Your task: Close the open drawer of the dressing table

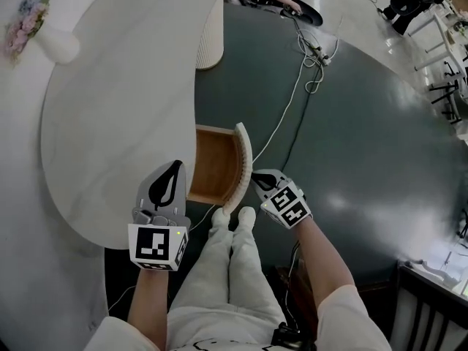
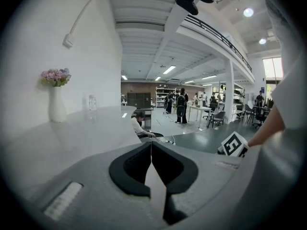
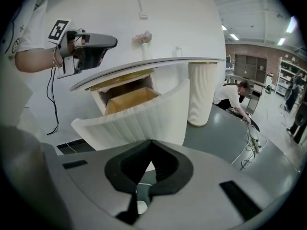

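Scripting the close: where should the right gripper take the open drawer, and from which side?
Take the drawer front mid-span at its top edge, coming from the outer side with the right gripper. No handle shows; the ribbed panel bows outward and its rim stands clear of the tabletop, so that edge seems best.

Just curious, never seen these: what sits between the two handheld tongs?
In the head view, the open drawer, wooden inside with a ribbed white front, lies between the left tongs and right tongs.
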A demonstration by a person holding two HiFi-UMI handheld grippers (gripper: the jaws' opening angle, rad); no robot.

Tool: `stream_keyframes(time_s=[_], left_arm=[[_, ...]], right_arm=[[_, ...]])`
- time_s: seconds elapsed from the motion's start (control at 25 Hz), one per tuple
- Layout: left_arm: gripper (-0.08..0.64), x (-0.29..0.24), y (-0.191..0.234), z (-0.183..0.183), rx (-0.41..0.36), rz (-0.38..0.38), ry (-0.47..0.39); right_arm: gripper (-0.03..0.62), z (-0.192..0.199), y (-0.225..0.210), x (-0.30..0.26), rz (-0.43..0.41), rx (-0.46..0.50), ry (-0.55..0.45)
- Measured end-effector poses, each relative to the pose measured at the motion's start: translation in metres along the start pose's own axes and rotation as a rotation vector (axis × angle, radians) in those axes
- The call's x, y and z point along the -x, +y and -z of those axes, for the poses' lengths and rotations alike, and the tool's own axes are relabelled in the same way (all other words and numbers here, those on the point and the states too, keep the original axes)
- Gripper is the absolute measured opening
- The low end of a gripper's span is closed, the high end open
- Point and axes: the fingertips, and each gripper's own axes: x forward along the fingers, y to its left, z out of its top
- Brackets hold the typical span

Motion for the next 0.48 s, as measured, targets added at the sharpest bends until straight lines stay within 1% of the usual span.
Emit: stream_keyframes(time_s=[0.08, 0.24, 0.48], left_arm=[[0.018, 0.004, 0.005, -0.001, 0.005, -0.016, 0.000], [0.018, 0.010, 0.012, 0.002, 0.008, -0.041, 0.002], [0.018, 0.016, 0.022, 0.010, 0.012, -0.071, 0.009]], right_arm=[[-0.003, -0.003, 0.002, -0.004, -0.009, 0.020, -0.004], [-0.003, -0.006, 0.008, -0.012, -0.034, 0.025, 0.000], [-0.003, -0.021, 0.017, -0.029, -0.069, 0.022, -0.039]])
